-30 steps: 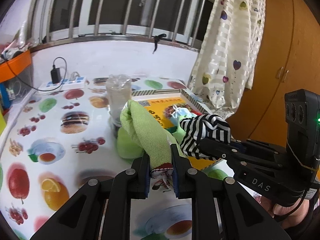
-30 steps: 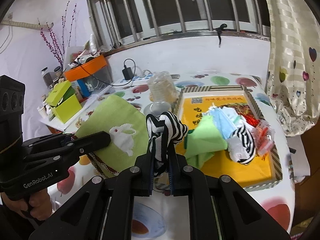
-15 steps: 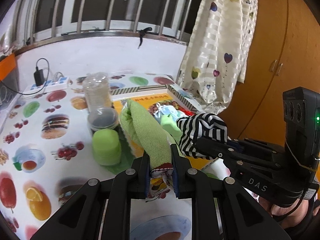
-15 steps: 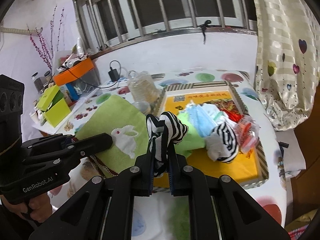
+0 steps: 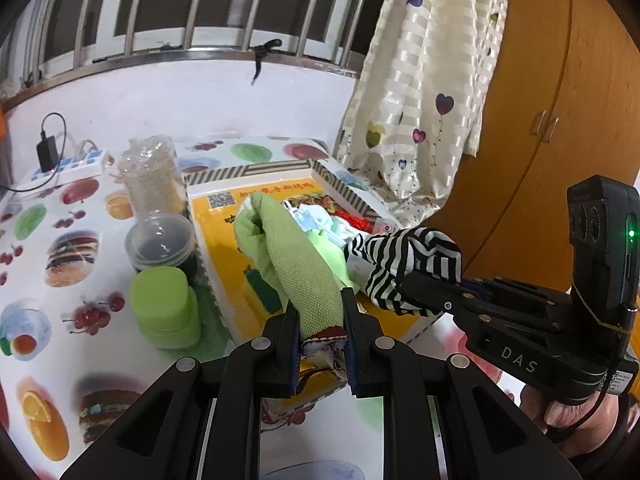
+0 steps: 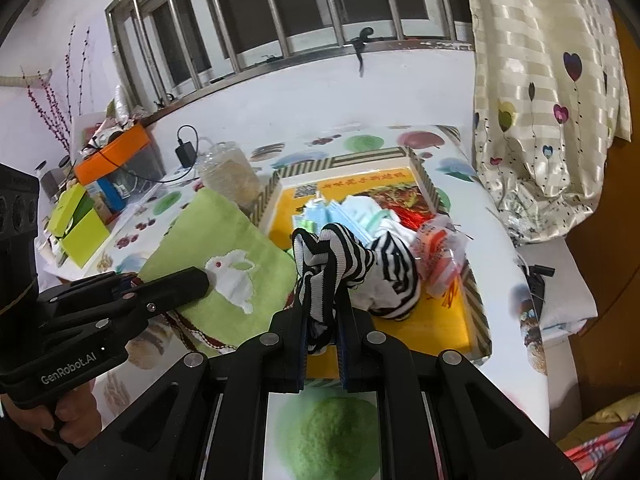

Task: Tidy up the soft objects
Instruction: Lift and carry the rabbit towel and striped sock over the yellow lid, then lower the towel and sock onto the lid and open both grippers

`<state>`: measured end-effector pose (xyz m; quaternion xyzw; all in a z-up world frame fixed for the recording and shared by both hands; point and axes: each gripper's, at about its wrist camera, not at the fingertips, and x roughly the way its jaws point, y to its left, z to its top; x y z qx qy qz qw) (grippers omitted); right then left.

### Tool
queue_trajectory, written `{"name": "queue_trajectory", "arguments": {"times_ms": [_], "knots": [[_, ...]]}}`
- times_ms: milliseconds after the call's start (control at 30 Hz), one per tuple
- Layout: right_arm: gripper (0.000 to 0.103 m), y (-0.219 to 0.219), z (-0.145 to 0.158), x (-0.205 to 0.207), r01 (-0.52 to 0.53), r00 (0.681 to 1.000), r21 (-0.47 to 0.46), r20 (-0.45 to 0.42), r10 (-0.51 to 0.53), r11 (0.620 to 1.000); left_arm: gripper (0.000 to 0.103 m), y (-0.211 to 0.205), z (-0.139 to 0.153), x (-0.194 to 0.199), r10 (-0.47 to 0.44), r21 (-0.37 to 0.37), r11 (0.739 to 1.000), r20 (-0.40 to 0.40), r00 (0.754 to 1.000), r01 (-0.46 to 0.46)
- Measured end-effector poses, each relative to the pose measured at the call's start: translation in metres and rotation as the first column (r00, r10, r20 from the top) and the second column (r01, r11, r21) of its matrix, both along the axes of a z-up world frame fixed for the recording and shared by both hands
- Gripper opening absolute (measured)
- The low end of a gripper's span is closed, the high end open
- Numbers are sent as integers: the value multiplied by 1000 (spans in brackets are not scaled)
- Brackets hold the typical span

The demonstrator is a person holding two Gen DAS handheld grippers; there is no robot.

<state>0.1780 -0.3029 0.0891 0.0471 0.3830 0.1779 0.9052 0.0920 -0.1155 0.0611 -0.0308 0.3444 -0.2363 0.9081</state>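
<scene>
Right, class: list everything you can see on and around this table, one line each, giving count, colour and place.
Green woven towel with white rabbit: one, held over table.
Black-and-white striped cloth: one, held over tray.
Yellow-bottomed cardboard tray: one, on table, holding soft items.
Light-blue face masks: several, in tray.
Green lidded jar: one, beside tray.
Clear plastic jar: one, behind.
White power strip: one, by wall.
Heart-print curtain: one, right.
Left gripper: shut on towel.
Right gripper: shut on striped cloth.

Dark window behind steel bars; white plastered wall; cream striped curtain with heart balloons; orange-brown wooden wardrobe doors; bench under white fruit-print oilcloth.
</scene>
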Motion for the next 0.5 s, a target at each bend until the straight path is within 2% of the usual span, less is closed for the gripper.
{"name": "queue_trajectory", "arguments": {"times_ms": [500], "knots": [[12,-5,-38,25,22,994,-30,-105,-25,999,16,-15,-40,32,-22,26,999,-97,995,24]]}}
